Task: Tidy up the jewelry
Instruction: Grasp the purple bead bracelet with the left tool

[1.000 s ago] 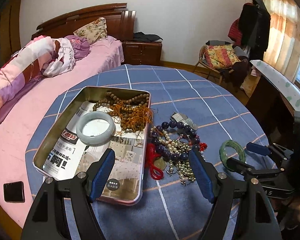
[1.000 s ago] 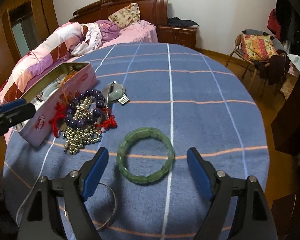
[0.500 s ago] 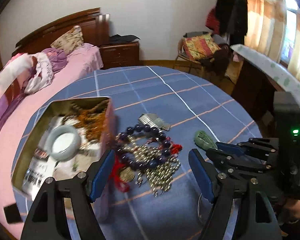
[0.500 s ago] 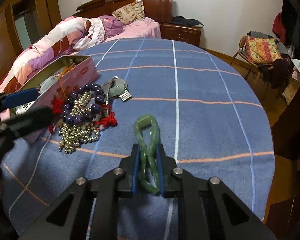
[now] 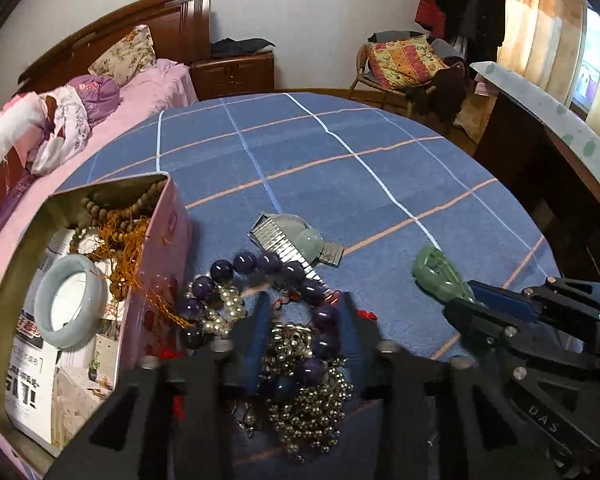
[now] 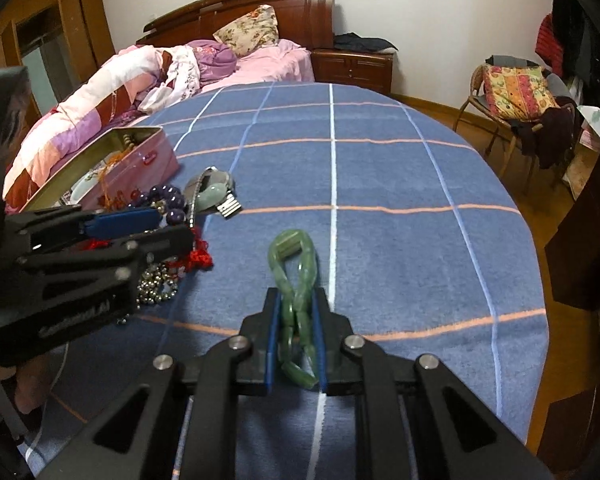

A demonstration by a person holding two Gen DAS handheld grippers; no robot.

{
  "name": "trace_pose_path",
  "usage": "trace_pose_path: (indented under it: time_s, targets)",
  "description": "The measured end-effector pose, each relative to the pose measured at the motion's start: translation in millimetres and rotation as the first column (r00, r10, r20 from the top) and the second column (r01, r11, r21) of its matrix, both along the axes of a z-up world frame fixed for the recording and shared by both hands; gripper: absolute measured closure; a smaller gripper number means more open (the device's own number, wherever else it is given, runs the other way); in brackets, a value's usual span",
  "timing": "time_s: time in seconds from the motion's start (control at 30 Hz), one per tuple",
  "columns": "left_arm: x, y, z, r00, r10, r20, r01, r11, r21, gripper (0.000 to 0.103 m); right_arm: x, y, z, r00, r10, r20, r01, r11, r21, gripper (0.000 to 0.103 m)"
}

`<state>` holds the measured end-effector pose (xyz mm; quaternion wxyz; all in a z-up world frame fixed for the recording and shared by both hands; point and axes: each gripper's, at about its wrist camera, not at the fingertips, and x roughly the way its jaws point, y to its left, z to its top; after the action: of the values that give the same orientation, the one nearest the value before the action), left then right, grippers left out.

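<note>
Two tools were in view over a table [image 6: 380,184] covered with a blue checked cloth. Right tool [image 6: 297,312] was clenched on the green jade bracelet [image 6: 296,276], squeezing it into a narrow loop whose far end stuck out toward 12 o'clock past the fingertips; in the left wrist view the same bracelet [image 5: 438,270] showed at about 3 o'clock, pinched in the right tool [image 5: 466,298]. Left tool [image 5: 302,312] had its jaws just closing, now narrow, down in the jewelry pile [image 5: 296,360]; purple beads [image 5: 256,262] and small silvery beads [image 5: 312,408] lay between the blue pads, but whether the pads pressed on them could not be told. In the right wrist view the left tool [image 6: 168,226] sat at 9 o'clock over the same pile, its tips near red cord [image 6: 198,258]. Metal tin [image 5: 4,272] stood at 9 o'clock of the pile in the left wrist view, touching or just beside it. Inside it lay a pale jade bangle [image 5: 70,308] on printed paper, with brown wooden beads [image 5: 100,216] and orange threads toward 12 o'clock. Beyond the pile at 12 o'clock lay a metal-banded piece with a pale green stone [image 5: 300,240]. Bed [image 6: 148,76] with pink covers lay beyond the table at 10 o'clock, a chair [image 6: 516,92] with a patterned cushion at 2 o'clock.
</note>
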<state>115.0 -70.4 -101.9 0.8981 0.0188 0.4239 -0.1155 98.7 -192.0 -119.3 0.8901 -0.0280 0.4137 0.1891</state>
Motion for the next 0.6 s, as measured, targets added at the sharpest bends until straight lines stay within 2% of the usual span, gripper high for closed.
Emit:
trace_pose_path:
  time_s: [0.17, 0.3, 0.6]
  targets:
    - [-9, 1, 6, 0.999, -0.003, 0.036, 0.003, 1.0, -0.002, 0.09, 1, -1, 0, 1.0, 0.0, -0.001, 0.0, 1.0, 0.001, 0.085]
    - [-22, 3, 19, 0.995, 0.014, 0.103, -0.015, 1.0, 0.006, 0.09, 0, 0, 0, 1.0, 0.001, 0.005, -0.001, 1.0, -0.004, 0.085]
    - [-33, 22, 40, 0.985, 0.056, 0.161, -0.05, 0.998, -0.041, 0.09, -3, -4, 3, 0.999, -0.008, 0.033, 0.007, 1.0, 0.021, 0.085]
